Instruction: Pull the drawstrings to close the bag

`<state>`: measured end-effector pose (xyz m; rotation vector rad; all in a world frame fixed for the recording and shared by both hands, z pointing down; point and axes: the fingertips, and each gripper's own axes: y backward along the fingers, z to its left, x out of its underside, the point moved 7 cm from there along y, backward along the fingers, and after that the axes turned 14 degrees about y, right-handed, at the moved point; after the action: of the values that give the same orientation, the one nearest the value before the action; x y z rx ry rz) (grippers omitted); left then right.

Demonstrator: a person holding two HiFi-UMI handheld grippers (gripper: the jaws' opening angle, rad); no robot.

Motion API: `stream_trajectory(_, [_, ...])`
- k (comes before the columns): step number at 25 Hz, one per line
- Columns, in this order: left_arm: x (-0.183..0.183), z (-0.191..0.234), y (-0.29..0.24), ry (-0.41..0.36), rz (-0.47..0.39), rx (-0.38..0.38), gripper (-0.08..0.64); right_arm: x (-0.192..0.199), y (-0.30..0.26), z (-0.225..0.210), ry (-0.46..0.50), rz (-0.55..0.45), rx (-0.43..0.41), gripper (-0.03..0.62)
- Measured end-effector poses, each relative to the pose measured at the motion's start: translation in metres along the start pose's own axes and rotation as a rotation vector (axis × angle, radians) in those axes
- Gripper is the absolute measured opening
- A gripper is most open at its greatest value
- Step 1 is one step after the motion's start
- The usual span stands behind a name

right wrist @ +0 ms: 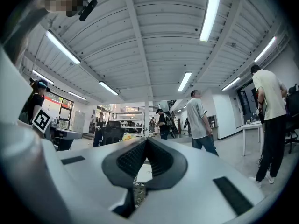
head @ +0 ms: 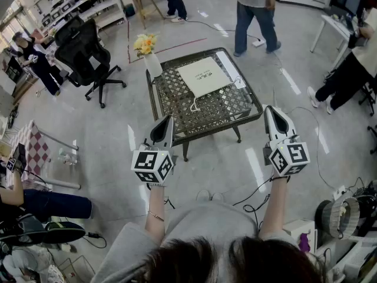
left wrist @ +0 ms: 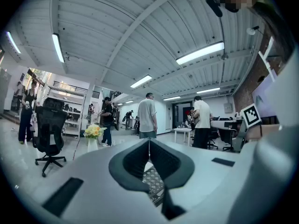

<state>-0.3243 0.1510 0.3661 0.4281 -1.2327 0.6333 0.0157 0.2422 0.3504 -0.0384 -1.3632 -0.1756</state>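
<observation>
Bag (head: 204,75): cream, with small dark print in the middle. Drawstrings (head: 194,105): white. Table (head: 171,96): dark metal, diamond lattice top. Vase (head: 153,65): white, flowers (head: 145,42) yellow. Office chair (head: 82,46): black. Floor (head: 118,122): pale grey, glossy, with a thin red line (head: 179,44) behind the table. Cloth at far left (head: 32,149): red-and-white check. Left gripper (head: 168,118) and right gripper (head: 270,108): light grey shells with black ribbed pads. Left cube (head: 152,165) and right cube (head: 290,158): black square markers on white.
</observation>
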Motion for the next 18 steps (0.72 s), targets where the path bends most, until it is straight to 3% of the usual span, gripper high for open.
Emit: stream_trajectory(18, [0.020,-0.015,0.001,0.026,0.027,-0.026,0.025,0.011,0.010,-0.009,-0.038,-0.010,-0.029,0.023])
